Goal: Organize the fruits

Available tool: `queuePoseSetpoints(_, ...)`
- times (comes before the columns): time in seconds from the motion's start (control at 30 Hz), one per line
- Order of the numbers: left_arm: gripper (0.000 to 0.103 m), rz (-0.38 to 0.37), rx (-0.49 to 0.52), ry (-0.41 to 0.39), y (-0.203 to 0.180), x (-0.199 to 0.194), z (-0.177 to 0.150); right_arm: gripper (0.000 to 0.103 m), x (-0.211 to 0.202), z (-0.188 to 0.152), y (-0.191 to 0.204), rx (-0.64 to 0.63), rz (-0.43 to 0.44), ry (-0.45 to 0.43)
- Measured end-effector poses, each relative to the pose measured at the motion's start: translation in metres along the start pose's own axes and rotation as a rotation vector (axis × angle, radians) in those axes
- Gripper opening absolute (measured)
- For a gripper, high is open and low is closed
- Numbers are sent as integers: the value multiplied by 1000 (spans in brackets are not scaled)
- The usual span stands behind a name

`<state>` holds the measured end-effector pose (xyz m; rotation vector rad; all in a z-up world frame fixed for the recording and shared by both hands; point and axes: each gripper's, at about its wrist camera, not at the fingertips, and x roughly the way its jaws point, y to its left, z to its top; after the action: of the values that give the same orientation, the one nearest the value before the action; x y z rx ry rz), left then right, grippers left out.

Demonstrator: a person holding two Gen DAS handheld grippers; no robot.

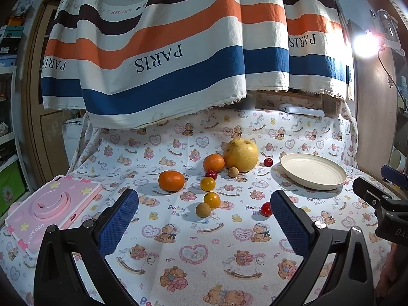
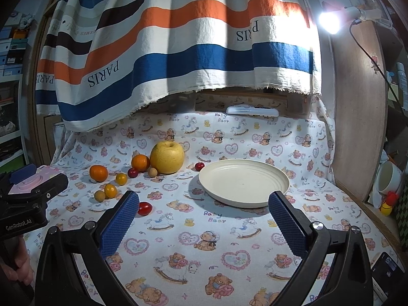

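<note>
Left wrist view: the left gripper (image 1: 204, 214) hangs above the bear-print cloth (image 1: 193, 255) with its blue pads spread wide and nothing between them. Just ahead of its fingers lie a small tan round fruit (image 1: 203, 209), two yellow cherry tomatoes (image 1: 212, 200) (image 1: 207, 183) and, near the right pad, a red cherry tomato (image 1: 266, 208). Further out sit two mandarins (image 1: 171, 180) (image 1: 213, 162), a dark red fruit (image 1: 211, 174), a second tan ball (image 1: 233, 172), the big yellow pear (image 1: 241, 155) and a small red fruit (image 1: 268, 162) beside it.

In the right wrist view the right gripper (image 2: 204, 219) is equally wide and empty, aimed at the cream plate (image 2: 278, 178), which stands bare to the right of the fruit cluster, apart from all of it.

Nothing is on the plate yet, so the task looks barely begun. A sensible first pick, in my judgement, is the nearest loose piece: lower the pads either side of it, close gently since tomatoes bruise and round things roll, and lift straight up before crossing to the plate.

Most fruits are near-spherical, with no long axis worth aligning to. The red cherry tomato (image 2: 144, 208) looks slightly oval, lying roughly left to right. The pear stands upright, stem dimple upward.
</note>
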<state>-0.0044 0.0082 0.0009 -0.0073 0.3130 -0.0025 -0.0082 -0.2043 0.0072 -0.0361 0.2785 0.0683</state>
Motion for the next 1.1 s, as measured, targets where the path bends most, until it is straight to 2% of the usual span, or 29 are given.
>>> queuePoseSetpoints(1.1, 103, 7, 1, 11, 3, 1, -1, 102, 0, -1, 0, 2, 1, -1)
